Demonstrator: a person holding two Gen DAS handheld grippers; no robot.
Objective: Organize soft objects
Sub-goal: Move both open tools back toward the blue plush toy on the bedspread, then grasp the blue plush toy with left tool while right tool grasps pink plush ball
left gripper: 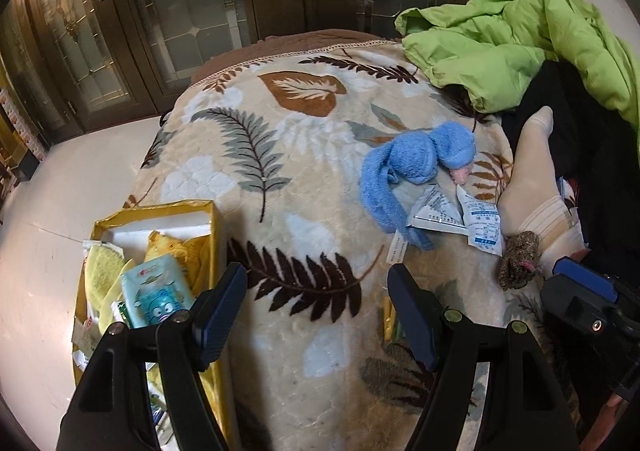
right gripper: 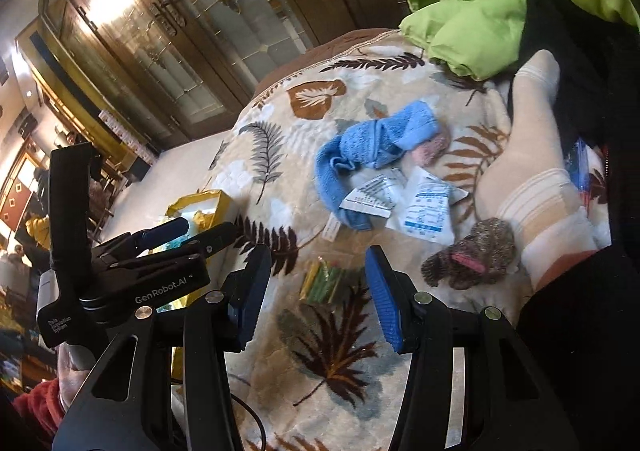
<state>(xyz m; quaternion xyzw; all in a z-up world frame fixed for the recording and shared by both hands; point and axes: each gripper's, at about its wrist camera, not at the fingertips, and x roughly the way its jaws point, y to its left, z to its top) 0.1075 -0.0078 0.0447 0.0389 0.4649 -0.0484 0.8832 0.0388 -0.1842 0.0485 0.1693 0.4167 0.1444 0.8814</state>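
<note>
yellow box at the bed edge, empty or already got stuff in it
Already holding things: the open yellow box shows a blue wipes pack and a pale yellow cloth inside.

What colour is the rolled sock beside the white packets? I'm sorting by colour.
Light blue sock, clearest in the left wrist view.

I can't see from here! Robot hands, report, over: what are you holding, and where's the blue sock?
Left gripper and right gripper: jaws open, holding nothing. Blue sock lies on the blanket, partly over white packets. Nothing in the way.
</note>
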